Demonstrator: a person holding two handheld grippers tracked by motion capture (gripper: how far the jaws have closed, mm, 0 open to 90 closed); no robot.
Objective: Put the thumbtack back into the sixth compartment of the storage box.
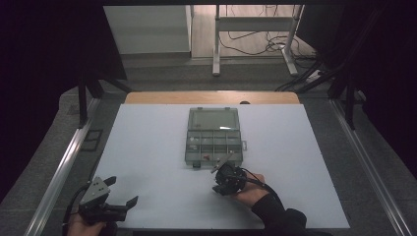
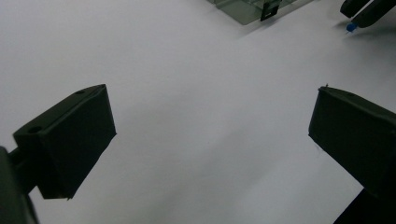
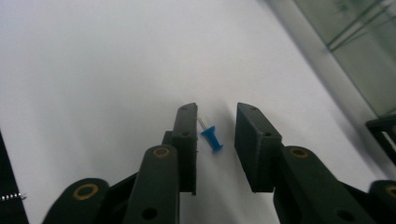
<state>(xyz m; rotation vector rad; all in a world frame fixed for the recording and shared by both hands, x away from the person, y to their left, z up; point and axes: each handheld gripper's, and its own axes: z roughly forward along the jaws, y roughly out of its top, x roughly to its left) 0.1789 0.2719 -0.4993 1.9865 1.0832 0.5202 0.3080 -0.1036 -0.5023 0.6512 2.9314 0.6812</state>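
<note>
On the white worktop (image 1: 147,147), a small blue plastic push pin (image 3: 211,138) lies flat between the 2 black jaws of the right tongs (image 3: 215,122), just beside the left jaw; the jaws stand narrowly apart around it and neither pad visibly presses on it. The pin rests near the front edge of a clear plastic compartment box (image 1: 213,136) with its lid open, standing mid-worktop. The left tongs (image 1: 121,191) hover at the near left corner, well apart from the box, jaws spread wide with nothing between them. No brand, label or writing is legible on the box or the tongs.
</note>
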